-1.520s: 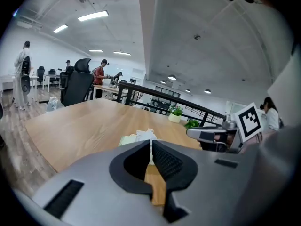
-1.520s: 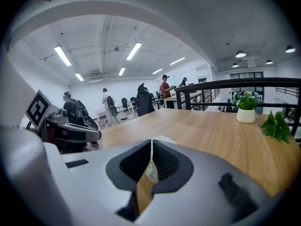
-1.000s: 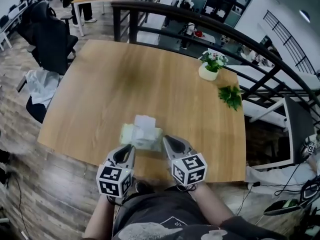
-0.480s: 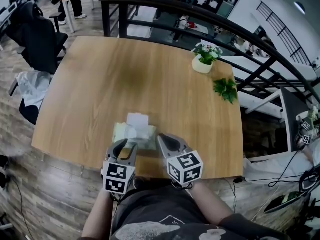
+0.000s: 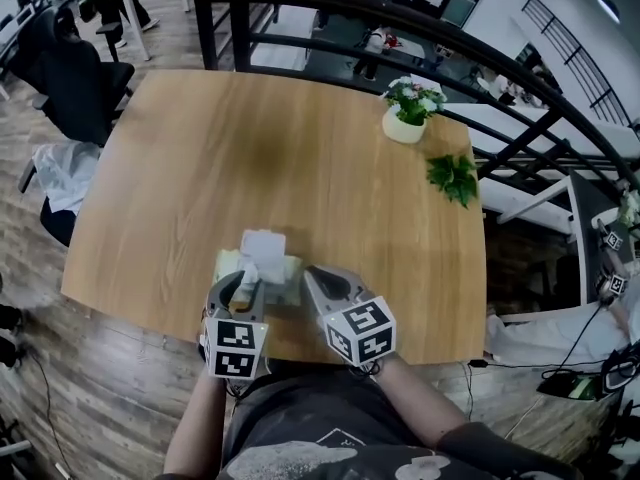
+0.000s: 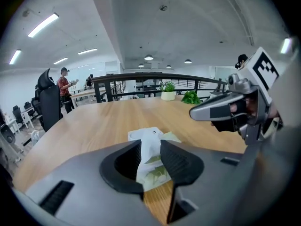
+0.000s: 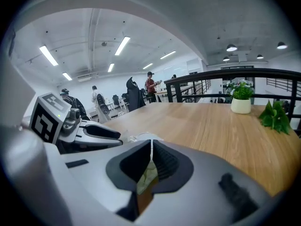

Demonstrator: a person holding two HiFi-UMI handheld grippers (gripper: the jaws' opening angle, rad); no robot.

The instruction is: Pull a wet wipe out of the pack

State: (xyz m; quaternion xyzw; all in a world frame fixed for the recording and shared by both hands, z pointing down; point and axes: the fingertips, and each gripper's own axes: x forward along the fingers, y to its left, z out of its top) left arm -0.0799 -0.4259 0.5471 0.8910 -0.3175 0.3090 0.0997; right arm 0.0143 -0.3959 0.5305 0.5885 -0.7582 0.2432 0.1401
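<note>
While the jaws of the left gripper are opening, a white wet wipe is seen standing between them, drawn partly up out of the wet wipe pack. The pads are apart and are not judged to press on the sheet. The lower end of the wipe is traced down to the pack's opening.

The pack is found lying flat on the wooden table, near the front edge, just ahead of both grippers. Its white lid is flipped open toward the far side.

The right gripper is set at the right-hand edge of the pack. Its jaws are drawn almost together, and a pale green sliver of the pack is noted in the slit between them; a clamp on that edge is read. Both grippers are pointed away from the person and tilted downward.

At the far right corner of the table a potted plant in a white pot is recorded, with a loose green sprig near it on the nearer side. A black railing is seen beyond the table, and a black office chair off its far left corner.
</note>
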